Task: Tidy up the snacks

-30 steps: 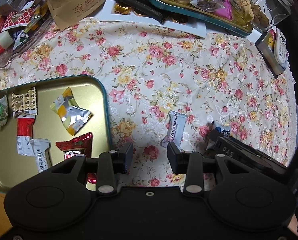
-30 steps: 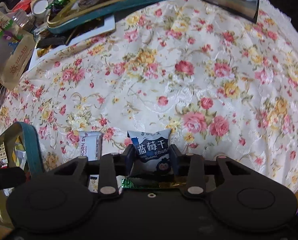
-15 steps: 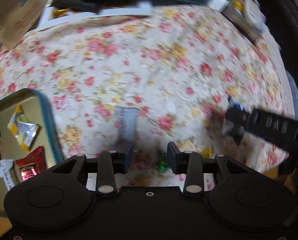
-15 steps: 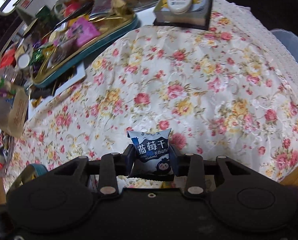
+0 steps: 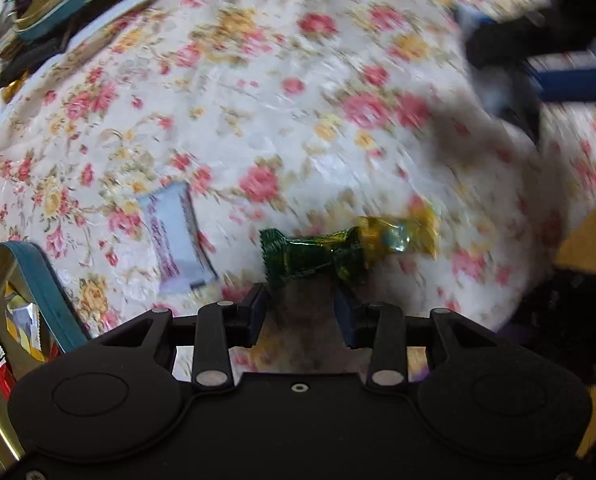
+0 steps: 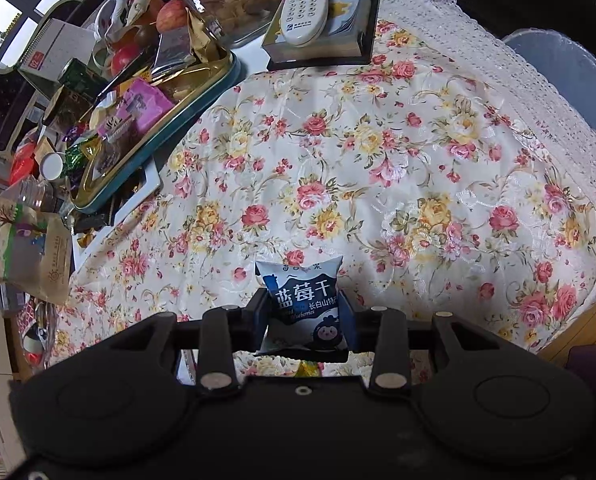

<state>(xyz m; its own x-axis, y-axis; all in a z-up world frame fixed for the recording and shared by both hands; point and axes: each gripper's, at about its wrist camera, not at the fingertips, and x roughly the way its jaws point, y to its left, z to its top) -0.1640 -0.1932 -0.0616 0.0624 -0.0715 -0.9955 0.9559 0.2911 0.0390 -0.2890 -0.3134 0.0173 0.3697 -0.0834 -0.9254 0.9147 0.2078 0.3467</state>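
My left gripper (image 5: 301,309) is open and empty, low over the floral tablecloth. A green and gold wrapped candy (image 5: 340,246) lies just ahead of its fingertips. A white hawthorn strip packet (image 5: 176,238) lies to the left of it. The gold tray with a teal rim (image 5: 44,288) holding several snacks is at the far left. My right gripper (image 6: 303,318) is shut on a blue and white dried blueberry packet (image 6: 303,300), held above the cloth. The right gripper also shows blurred at the top right of the left wrist view (image 5: 510,60).
A second teal-rimmed tray (image 6: 202,92) piled with snacks sits at the back left. A remote control (image 6: 304,4) lies on a box at the back. A brown paper bag (image 6: 22,248) is at the left. The table edge runs along the right.
My left gripper has swung right and forward, from the tray to the green and gold candy. My right gripper has lifted up and away with the blueberry packet.
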